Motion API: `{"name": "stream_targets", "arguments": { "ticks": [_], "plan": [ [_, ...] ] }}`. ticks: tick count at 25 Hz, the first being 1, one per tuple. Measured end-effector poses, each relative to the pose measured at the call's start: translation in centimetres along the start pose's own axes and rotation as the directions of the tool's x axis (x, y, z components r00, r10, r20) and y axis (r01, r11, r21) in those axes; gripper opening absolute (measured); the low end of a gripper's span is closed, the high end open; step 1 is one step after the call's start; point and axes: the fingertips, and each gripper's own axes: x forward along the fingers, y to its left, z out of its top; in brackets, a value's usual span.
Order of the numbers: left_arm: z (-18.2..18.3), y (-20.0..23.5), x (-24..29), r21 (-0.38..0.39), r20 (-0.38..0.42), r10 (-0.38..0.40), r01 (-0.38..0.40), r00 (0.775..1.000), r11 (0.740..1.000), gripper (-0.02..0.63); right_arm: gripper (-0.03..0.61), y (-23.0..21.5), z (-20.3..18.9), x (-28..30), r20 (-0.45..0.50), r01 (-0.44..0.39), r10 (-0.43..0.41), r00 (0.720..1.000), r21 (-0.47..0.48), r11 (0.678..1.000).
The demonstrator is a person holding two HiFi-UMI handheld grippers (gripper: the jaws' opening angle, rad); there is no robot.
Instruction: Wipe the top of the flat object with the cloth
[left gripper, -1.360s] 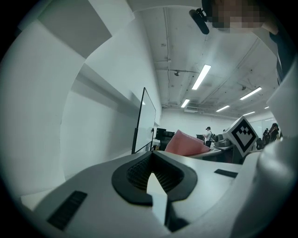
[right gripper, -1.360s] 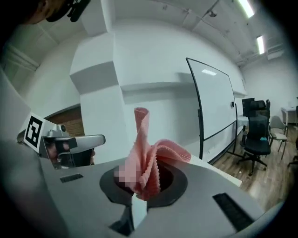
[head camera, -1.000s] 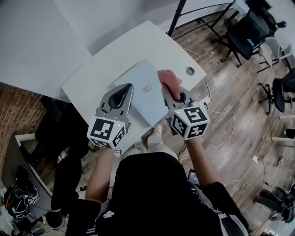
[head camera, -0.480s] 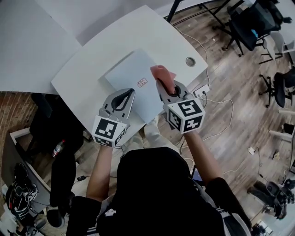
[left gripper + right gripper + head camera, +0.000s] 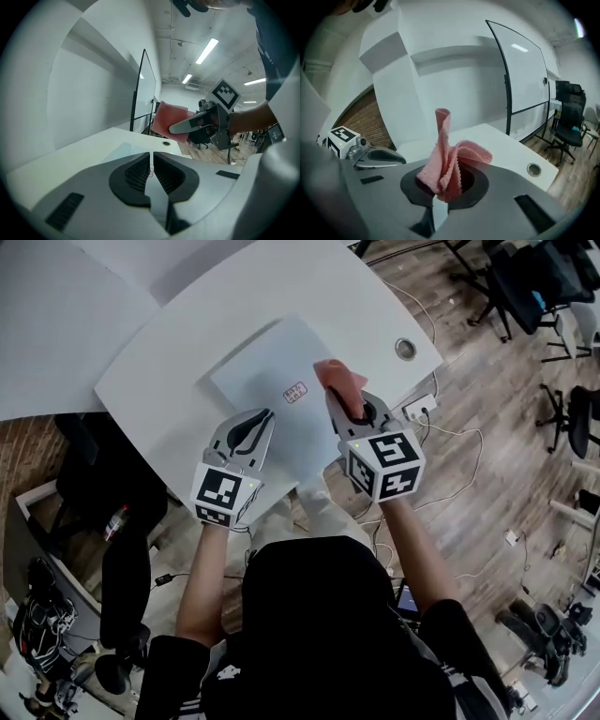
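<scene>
A white desk [image 5: 169,371] stands on a wood floor [image 5: 487,437], with chairs [image 5: 525,282] far right. The flat object [image 5: 267,381] lies on the desk. The left gripper [image 5: 266,414] is closed and empty at its near edge, and the right gripper [image 5: 335,399] grips the cloth [image 5: 339,377] at its right edge.

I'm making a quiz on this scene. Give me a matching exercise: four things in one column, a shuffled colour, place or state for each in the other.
1. cloth
2. left gripper
3. flat panel
4. round cable hole

A. shut, empty
B. pink, clamped in the right gripper
C. in the white table, near its right corner
D. pale blue-grey, lying on the table

Pairs: 1-B, 2-A, 3-D, 4-C.
</scene>
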Motion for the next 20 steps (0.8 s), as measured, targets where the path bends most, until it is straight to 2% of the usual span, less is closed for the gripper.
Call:
{"name": "stream_targets", "arguments": {
  "ticks": [3, 5, 7, 14, 17, 20],
  "plan": [
    [-1.2, 0.4, 0.9, 0.022, -0.025, -0.012, 0.013, 1.000, 1.000, 0.033, 0.046, -0.2, -0.8, 1.1, -0.012, -0.008, 0.008, 1.000, -0.004, 1.000],
    [-2.1, 0.4, 1.7, 0.020, -0.037, -0.033, 0.033, 0.999, 0.999, 0.108, 0.046, -0.3, -1.6, 1.6, -0.020, -0.011, 0.011, 1.000, -0.003, 1.000],
    [-2.9, 0.3, 2.4, 0.030, -0.054, -0.045, 0.046, 0.998, 0.998, 0.137, 0.046, -0.6, -2.5, 1.8, -0.029, -0.009, 0.009, 1.000, 0.005, 1.000],
    [-5.3, -0.1, 4.5, 0.145, -0.135, -0.043, 0.063, 0.990, 0.987, 0.226, 0.046, -2.0, -4.9, 1.8, -0.056, 0.012, -0.010, 0.998, 0.050, 0.999],
    [-6.4, 0.0, 5.5, 0.163, -0.171, -0.046, 0.074, 0.984, 0.984, 0.287, 0.046, -2.2, -5.7, 1.6, -0.070, 0.012, -0.008, 0.998, 0.055, 0.998],
    [-7.7, -0.1, 6.2, 0.156, -0.211, -0.048, 0.083, 0.976, 0.984, 0.304, 0.046, -2.5, -6.4, 1.5, -0.081, 0.011, -0.006, 0.997, 0.062, 0.998]
  ]
}}
